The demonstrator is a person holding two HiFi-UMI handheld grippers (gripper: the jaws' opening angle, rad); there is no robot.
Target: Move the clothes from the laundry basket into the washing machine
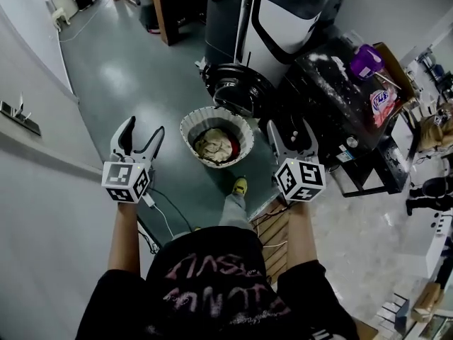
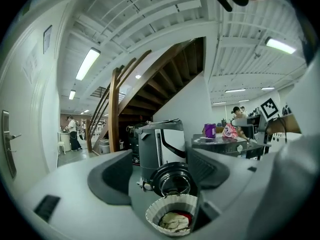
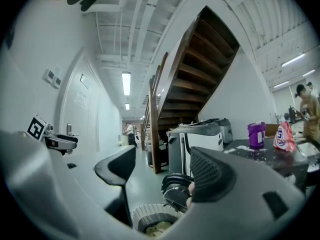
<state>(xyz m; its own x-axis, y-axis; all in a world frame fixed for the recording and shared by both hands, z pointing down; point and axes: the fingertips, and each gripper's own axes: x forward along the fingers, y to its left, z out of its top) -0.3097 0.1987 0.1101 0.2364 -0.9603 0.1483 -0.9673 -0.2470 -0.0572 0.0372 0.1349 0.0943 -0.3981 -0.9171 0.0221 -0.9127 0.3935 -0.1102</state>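
Observation:
A white ribbed laundry basket [image 1: 190, 124] stands on the grey floor between my two grippers, a little ahead of them. It holds beige and red clothes [image 1: 214, 146]. Just behind it is the washing machine [image 1: 263, 27], with its round dark door [image 1: 237, 89] swung open toward the basket. My left gripper [image 1: 144, 130] hangs open to the basket's left and holds nothing. On the basket's right, my right gripper [image 1: 289, 129] is also open and bare. The left gripper view shows basket [image 2: 172, 209], clothes [image 2: 175, 220] and door [image 2: 172, 180] between that gripper's spread jaws. The right gripper view catches only the basket's rim [image 3: 150, 218] and the door [image 3: 176, 190].
A dark table [image 1: 333, 98] with a purple container [image 1: 366, 61] and a pink packet [image 1: 382, 103] stands right of the washer. A wooden stair post [image 1: 164, 9] rises behind on the left. A white wall [image 1: 35, 154] runs along the left; a cable [image 1: 161, 211] lies on the floor.

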